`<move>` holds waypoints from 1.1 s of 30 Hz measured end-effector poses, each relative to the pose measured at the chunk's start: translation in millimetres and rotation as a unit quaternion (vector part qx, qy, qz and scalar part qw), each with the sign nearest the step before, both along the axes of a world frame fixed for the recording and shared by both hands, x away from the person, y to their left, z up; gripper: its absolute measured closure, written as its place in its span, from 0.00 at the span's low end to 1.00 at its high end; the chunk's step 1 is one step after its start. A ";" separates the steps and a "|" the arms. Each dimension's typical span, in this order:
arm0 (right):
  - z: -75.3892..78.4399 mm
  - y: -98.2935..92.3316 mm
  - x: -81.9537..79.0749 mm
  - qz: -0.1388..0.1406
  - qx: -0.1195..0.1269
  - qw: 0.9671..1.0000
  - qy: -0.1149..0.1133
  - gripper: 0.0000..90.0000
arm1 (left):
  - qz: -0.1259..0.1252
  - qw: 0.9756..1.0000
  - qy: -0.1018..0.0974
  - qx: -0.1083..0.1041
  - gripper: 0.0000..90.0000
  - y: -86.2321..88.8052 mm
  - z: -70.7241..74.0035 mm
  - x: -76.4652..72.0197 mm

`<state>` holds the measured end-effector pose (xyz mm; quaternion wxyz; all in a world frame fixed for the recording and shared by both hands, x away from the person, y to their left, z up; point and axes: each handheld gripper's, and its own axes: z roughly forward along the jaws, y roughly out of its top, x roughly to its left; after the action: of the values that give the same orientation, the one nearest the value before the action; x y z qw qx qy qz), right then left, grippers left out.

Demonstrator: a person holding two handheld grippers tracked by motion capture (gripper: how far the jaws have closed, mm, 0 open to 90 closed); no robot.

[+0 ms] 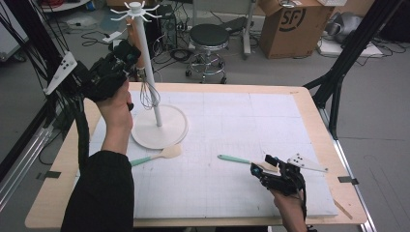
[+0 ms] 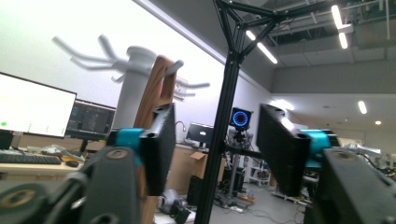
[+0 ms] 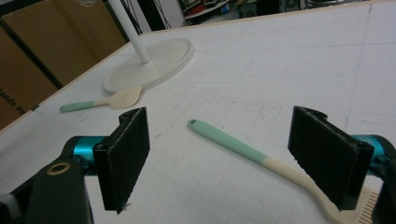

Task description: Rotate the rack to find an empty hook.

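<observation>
From above my left gripper (image 1: 126,53) sits raised beside the whisk (image 1: 149,94) on the rack (image 1: 145,53), while its own view reveals parted jaws flanking a wooden handle (image 2: 156,88), nothing clamped.

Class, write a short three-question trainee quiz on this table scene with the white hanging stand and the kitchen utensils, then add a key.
1. True or false: the whisk hangs from the white stand.
2. Which utensil lies between the right gripper's jaws: A) the spatula B) the mint-handled utensil C) the whisk?
3. How many utensils lie flat on the white mat?

Key: 1 true; 2 B, with the jaws apart and not pressing on it; 3 two.
</observation>
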<state>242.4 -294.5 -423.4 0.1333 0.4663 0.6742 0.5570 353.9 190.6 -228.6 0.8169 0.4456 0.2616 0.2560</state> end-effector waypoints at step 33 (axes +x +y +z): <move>-4.2 -7.2 -0.9 -0.007 0.006 1.000 0.006 0.22 | 0.030 1.000 -0.002 0.003 1.00 3.5 17.0 28.5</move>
<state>241.6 -301.8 -427.5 0.1300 0.4755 0.6682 0.5573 382.4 194.1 -211.6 0.8081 0.4396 0.2722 0.2823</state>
